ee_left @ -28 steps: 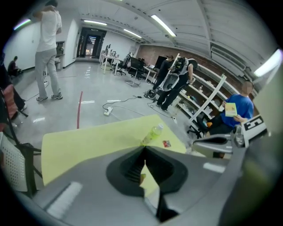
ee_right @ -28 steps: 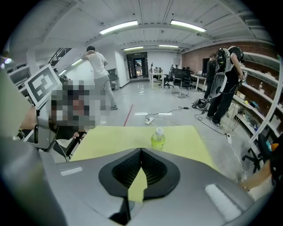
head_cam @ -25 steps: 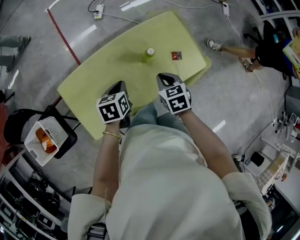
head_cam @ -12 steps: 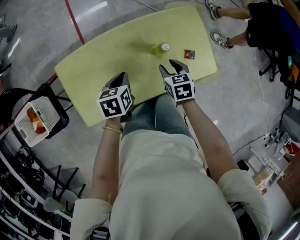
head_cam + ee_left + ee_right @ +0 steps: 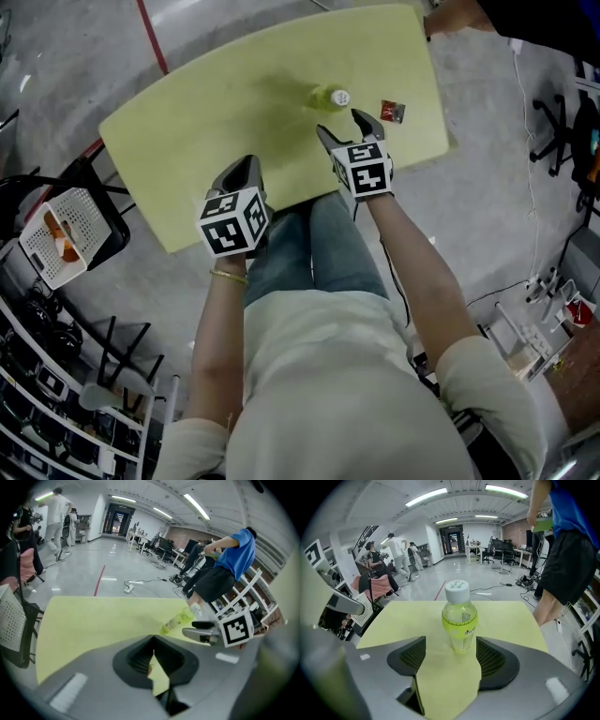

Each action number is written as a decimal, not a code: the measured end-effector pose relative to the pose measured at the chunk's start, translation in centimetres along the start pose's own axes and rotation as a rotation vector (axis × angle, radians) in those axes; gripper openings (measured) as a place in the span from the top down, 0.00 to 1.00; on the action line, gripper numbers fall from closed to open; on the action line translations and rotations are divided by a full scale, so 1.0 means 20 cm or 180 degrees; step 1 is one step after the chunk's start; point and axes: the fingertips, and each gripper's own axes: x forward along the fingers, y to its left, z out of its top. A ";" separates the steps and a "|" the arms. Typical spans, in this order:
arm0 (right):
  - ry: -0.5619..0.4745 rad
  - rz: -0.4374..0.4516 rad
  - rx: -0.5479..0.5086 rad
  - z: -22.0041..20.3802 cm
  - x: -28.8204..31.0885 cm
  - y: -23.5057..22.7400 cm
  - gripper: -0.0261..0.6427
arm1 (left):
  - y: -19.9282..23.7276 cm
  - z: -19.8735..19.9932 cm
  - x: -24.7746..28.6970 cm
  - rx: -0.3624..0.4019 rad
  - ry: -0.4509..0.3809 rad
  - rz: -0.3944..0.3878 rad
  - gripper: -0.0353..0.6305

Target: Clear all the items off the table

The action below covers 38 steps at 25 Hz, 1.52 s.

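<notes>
Left gripper [image 5: 242, 169]: jaws closed with nothing between them, held over the near edge of the yellow-green counter [image 5: 206, 122]. Right gripper [image 5: 341, 124]: jaws wide apart, having just been opening. The green drink bottle [image 5: 459, 616] stands upright on the counter at the mouth of that gap, pads clear of it. A small red packet [image 5: 392, 112] lies on the counter, near the bottle's right.

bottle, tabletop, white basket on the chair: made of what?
Bottle: clear plastic by its look, see-through yellow-green body, glossy.
Tabletop: smooth matte yellow-green sheet, laminate or plastic, can't tell which.
Basket: white plastic probably, walls full of small holes.
</notes>
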 end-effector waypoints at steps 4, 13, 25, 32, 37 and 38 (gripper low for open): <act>-0.0064 0.0014 0.0014 -0.03 0.13 -0.01 0.44 | 0.02 -0.04 0.07 -0.0014 0.0033 0.0023 0.93; -0.0301 -0.0150 0.0054 -0.04 0.39 -0.05 0.43 | 0.09 -0.17 0.19 -0.0078 0.0149 0.0053 0.93; -0.0527 -0.0329 0.0005 0.01 0.50 -0.12 0.50 | 0.14 -0.31 0.25 -0.0141 0.0278 0.0088 0.93; -0.0522 -0.0368 -0.0031 0.01 0.51 -0.11 0.55 | 0.13 -0.31 0.24 -0.0152 0.0261 0.0084 0.93; -0.0463 -0.0345 -0.0086 0.01 0.50 -0.11 0.56 | 0.13 -0.32 0.23 -0.0145 0.0261 0.0098 0.93; -0.0449 -0.0337 -0.0087 0.01 0.50 -0.11 0.56 | 0.12 -0.33 0.22 -0.0144 0.0263 0.0099 0.93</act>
